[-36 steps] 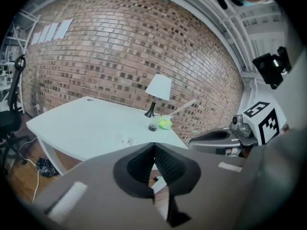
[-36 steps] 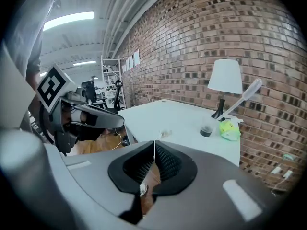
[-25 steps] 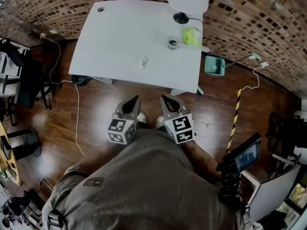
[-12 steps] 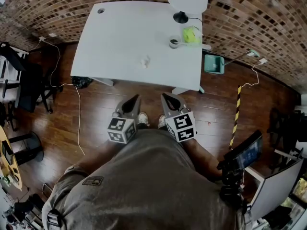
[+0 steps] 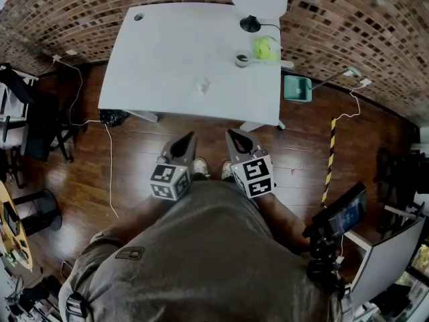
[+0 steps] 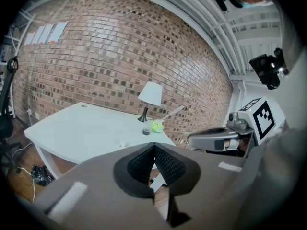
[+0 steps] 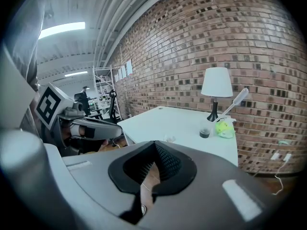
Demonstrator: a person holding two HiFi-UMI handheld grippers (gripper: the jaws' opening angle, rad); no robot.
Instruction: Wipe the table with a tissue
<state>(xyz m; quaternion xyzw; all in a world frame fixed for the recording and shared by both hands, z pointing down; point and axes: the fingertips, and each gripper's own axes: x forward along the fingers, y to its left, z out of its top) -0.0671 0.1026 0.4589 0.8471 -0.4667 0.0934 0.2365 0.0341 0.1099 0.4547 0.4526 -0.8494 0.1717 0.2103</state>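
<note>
left gripper (image 5: 190,139) and right gripper (image 5: 230,137) hang at the person's waist, jaws pressed together on nothing; the crumpled tissue (image 5: 200,85) lies well ahead on the white table (image 5: 161,45), nearer the left gripper's line.

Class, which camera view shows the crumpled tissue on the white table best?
The head view: the tissue lies fully visible from above, on the bare middle of the table. Both gripper views show it only as a tiny, distant white speck.
</note>
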